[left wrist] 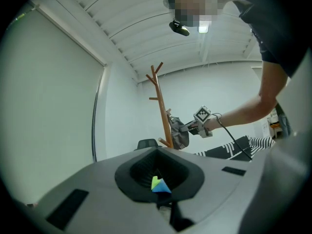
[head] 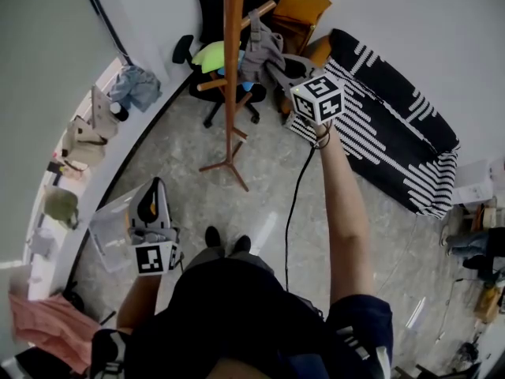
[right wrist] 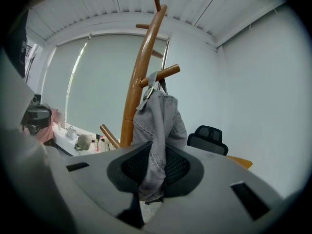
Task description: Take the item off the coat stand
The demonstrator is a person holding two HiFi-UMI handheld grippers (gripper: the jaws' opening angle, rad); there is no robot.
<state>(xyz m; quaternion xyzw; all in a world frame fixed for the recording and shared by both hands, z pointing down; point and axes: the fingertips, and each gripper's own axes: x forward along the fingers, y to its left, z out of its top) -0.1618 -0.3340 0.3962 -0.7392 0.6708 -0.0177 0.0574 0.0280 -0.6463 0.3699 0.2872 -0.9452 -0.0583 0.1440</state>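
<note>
Garment (right wrist: 161,123) lengthwise vertical, hem downward

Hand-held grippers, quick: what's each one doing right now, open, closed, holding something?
Left hand-held gripper: closed, nothing in it.
Right hand-held gripper: closed on the grey garment hanging from the coat stand.
</note>
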